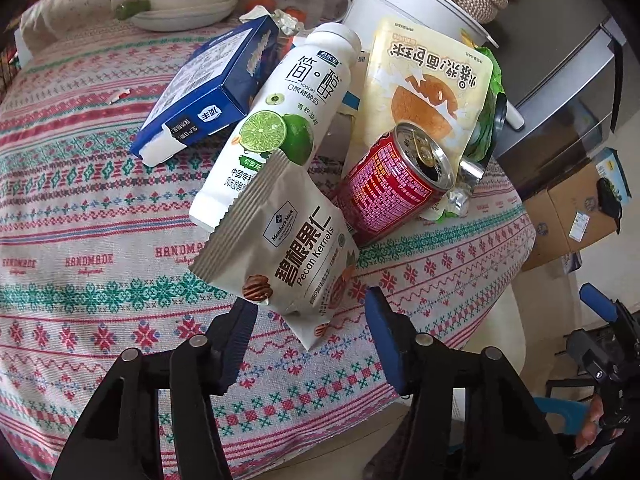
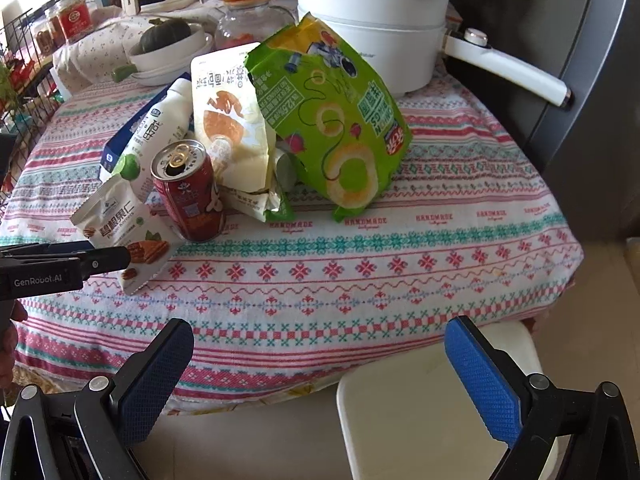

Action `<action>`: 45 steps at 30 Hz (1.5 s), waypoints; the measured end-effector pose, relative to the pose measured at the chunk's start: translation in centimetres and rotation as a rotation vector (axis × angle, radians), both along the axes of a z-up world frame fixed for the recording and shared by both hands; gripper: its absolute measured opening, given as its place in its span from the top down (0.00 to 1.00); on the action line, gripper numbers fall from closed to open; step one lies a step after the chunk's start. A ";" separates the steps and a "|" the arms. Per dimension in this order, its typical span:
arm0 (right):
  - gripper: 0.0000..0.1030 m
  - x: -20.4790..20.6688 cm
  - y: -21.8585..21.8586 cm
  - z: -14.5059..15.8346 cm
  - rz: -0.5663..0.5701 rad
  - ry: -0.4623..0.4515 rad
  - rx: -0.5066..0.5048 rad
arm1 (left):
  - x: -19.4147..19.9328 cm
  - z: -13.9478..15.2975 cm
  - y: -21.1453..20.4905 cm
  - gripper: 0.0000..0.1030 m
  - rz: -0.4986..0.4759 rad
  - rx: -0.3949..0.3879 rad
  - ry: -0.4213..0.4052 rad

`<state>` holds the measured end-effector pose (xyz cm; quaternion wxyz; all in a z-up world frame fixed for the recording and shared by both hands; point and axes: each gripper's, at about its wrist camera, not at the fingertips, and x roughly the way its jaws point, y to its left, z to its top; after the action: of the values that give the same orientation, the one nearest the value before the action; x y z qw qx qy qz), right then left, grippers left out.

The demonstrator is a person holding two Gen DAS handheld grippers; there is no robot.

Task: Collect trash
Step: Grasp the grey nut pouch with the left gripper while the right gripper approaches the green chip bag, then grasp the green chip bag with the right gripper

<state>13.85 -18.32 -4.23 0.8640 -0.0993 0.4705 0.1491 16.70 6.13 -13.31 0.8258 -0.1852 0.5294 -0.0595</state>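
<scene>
Diagonally, pecan packet (image 1: 280, 252) lies, lower corner between left gripper (image 1: 312, 320) jaws

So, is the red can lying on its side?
No, the red can stands upright on the tablecloth, its opened top facing up.

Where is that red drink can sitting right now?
The red drink can stands opened on the patterned tablecloth, left of centre in the right wrist view, between the pecan kernels packet and the green snack bag.
</scene>
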 end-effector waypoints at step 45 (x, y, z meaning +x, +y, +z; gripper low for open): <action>0.74 12.9 6.3 -1.4 -0.053 -0.124 0.095 | -5.5 9.6 5.8 0.78 0.055 0.117 -0.199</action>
<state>26.77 -12.04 -5.66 0.8989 -0.0547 0.4110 0.1420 11.25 11.95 -3.75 0.8851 -0.1441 0.4419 -0.0240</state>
